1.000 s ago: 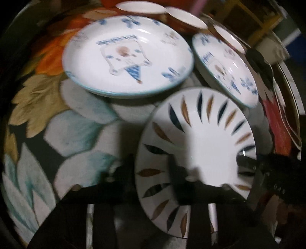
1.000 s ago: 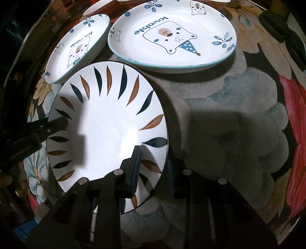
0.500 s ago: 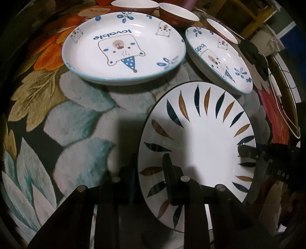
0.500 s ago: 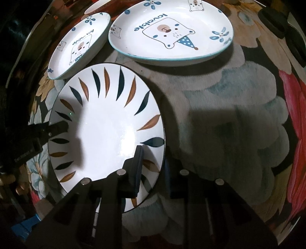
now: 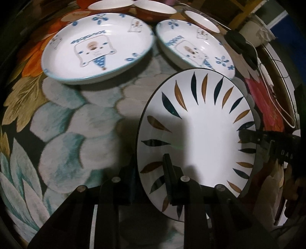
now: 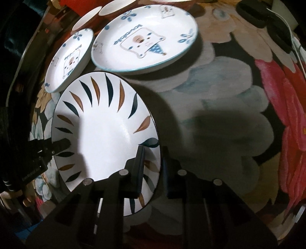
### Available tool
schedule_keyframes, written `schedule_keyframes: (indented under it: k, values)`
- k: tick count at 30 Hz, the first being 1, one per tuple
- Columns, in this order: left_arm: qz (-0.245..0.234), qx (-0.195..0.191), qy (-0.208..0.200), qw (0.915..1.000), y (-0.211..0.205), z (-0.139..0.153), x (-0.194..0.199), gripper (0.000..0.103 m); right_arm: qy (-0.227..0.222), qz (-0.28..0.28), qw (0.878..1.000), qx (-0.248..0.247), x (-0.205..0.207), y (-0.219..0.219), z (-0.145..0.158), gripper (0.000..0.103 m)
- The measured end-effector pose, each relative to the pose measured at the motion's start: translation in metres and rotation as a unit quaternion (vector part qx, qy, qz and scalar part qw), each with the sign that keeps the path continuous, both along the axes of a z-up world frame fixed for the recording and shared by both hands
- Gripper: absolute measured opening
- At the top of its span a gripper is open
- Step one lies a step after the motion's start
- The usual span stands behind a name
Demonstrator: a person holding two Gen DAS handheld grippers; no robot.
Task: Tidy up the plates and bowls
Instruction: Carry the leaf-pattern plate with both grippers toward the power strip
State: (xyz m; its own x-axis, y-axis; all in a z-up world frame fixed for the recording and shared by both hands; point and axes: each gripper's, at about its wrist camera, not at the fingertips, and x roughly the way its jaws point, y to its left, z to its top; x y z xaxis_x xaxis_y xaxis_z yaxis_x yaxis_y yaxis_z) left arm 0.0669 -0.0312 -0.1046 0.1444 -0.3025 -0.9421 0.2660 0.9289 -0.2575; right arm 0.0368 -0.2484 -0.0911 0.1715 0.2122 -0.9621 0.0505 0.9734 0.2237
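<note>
Left wrist view shows the counter [image 5: 80,122], covered by a floral cloth, with two bear-print plates at its far side: the wider left bear plate [image 5: 97,47] and the right bear plate [image 5: 193,46], their rims close together, and brown bowls [image 5: 155,11] behind them. The leaf-pattern plate [image 5: 197,134] sits nearer, directly in front of the right bear plate; whether it is clear of the cloth cannot be told. It is held from both sides. The left gripper [image 5: 149,182] is clamped on its near-left rim, one finger over the face and one outside the edge. The right gripper [image 6: 151,168] has just been closing and is clamped on the opposite rim. Judged from this layout, the bear plates lie far and ahead of both grippers, so the coming move runs forward.
</note>
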Motion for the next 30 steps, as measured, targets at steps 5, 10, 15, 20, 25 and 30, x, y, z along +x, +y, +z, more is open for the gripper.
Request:
schedule_keyframes:
  k: [5, 10, 15, 20, 25, 30]
  values:
    - [-0.021, -0.005, -0.007, 0.9998, -0.026, 0.009, -0.001, 0.025, -0.006, -0.022, 1.0, -0.002, -0.005, -0.022, 0.01, 0.017]
    - [-0.039, -0.008, -0.006, 0.9992, -0.054, 0.016, 0.004, 0.025, -0.008, -0.045, 0.999, -0.003, -0.008, -0.045, 0.017, 0.017]
    - [-0.067, -0.008, -0.012, 0.9977, -0.086, 0.023, 0.009, 0.025, -0.01, -0.075, 0.997, -0.004, -0.01, -0.072, 0.023, 0.017]
    - [-0.091, -0.013, -0.015, 0.9956, -0.122, 0.028, 0.012, 0.025, -0.018, -0.105, 0.994, -0.007, -0.016, -0.107, 0.03, 0.016]
    - [-0.119, -0.017, -0.014, 0.9927, -0.162, 0.031, 0.014, 0.025, -0.024, -0.132, 0.991, -0.011, -0.021, -0.14, 0.034, 0.016]
    - [-0.143, -0.015, -0.014, 0.9895, -0.201, 0.032, 0.017, 0.025, -0.024, -0.161, 0.987, -0.014, -0.031, -0.174, 0.036, 0.016]
